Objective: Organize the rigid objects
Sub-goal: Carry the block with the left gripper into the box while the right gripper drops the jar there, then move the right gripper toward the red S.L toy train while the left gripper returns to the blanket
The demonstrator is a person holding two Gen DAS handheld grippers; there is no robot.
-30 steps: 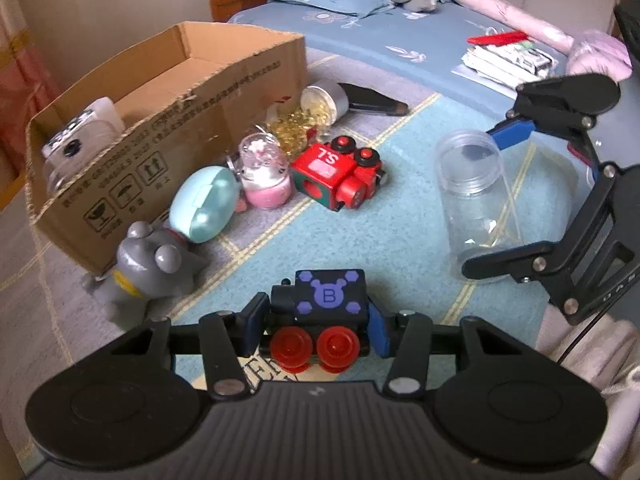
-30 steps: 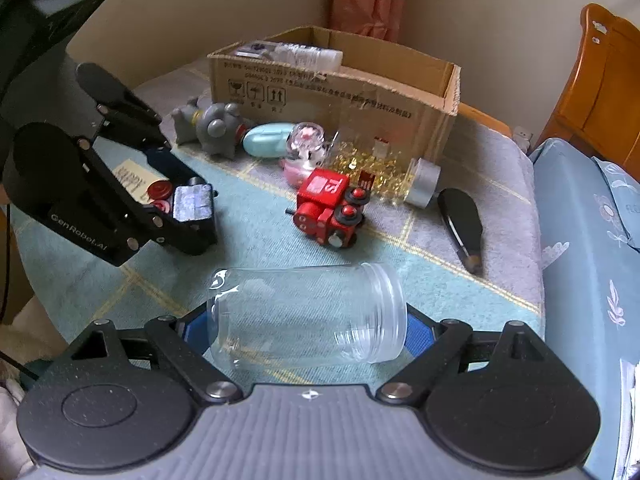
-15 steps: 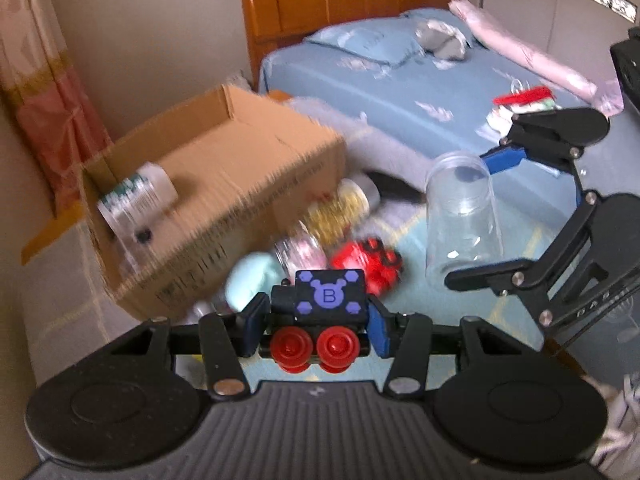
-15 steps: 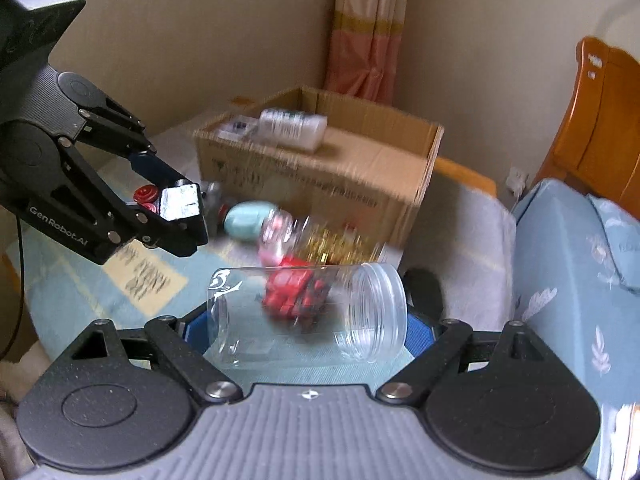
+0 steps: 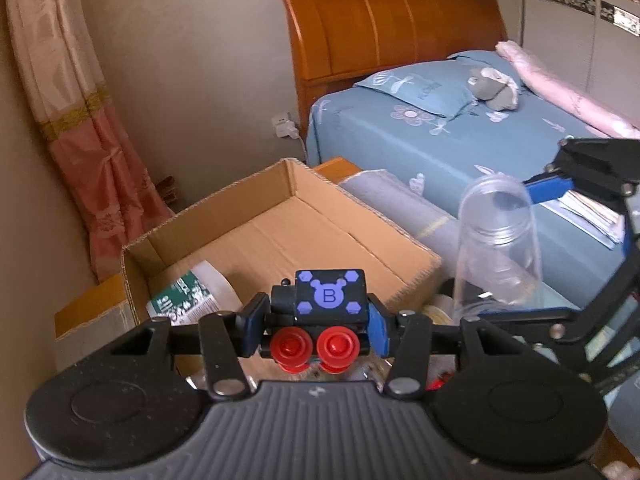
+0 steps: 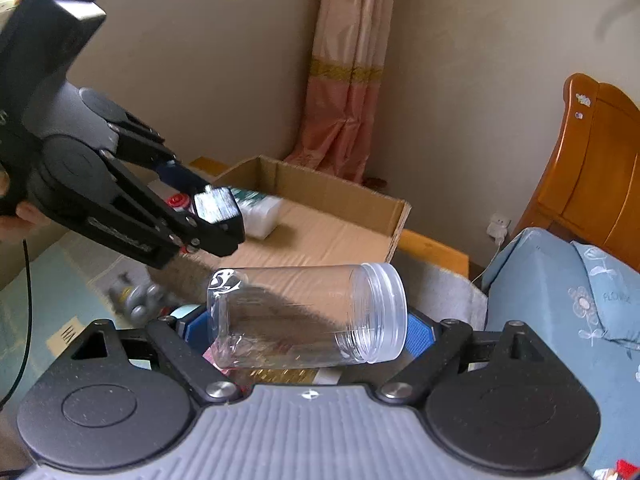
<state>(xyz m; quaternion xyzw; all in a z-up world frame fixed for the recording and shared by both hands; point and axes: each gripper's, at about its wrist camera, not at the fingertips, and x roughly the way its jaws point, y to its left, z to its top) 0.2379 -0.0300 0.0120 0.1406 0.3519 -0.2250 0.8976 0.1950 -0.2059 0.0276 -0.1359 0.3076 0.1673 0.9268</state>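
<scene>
My left gripper (image 5: 316,324) is shut on a black toy train (image 5: 320,312) with a blue "B" block and red wheels, held in the air over the near edge of an open cardboard box (image 5: 280,232). My right gripper (image 6: 308,328) is shut on a clear empty plastic jar (image 6: 304,316), held sideways above the table in front of the same box (image 6: 320,236). The jar (image 5: 498,244) and right gripper also show at the right of the left wrist view. The left gripper (image 6: 208,220) shows in the right wrist view, over the box's left end.
A white bottle with a green label (image 5: 192,296) lies inside the box. A grey toy animal (image 6: 136,300) sits on the table below. A bed (image 5: 460,140) with blue bedding and a wooden headboard stands behind, a pink curtain (image 5: 80,120) to the left.
Both grippers have risen from the table and moved toward the box, each carrying its object. The table toys have dropped out of sight below the left gripper.
</scene>
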